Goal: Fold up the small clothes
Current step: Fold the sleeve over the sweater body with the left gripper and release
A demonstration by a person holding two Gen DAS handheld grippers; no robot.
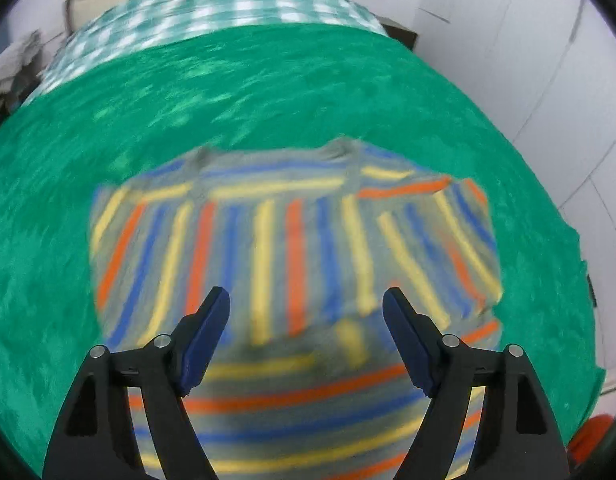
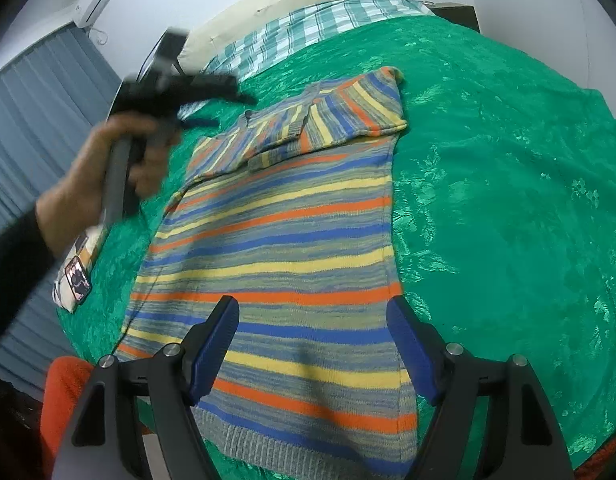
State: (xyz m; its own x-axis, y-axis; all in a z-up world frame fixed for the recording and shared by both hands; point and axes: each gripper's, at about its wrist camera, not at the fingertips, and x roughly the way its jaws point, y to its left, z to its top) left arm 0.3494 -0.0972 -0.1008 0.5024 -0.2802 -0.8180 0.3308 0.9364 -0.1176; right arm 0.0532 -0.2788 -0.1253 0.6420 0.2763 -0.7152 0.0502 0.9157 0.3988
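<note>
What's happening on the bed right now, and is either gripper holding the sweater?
A person is folding a striped knit sweater laid flat on a green bedspread. Both sleeves are already folded in across the chest. The left gripper is open with nothing between its fingers, held above the sweater's upper part. The right gripper hovers open over the hem end. Neither one grips the sweater.

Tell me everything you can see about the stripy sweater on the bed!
The striped sweater looks knitted, with orange, blue and yellow stripes on a greyish mix, and a grey ribbed hem nearest the camera. It lies flat on the green bedspread. Both sleeves are folded in across the chest, so their stripes run crosswise to the body's. Nothing grips it: the right gripper hovers open over the hem end, and the left gripper, also open, is above it.
</note>
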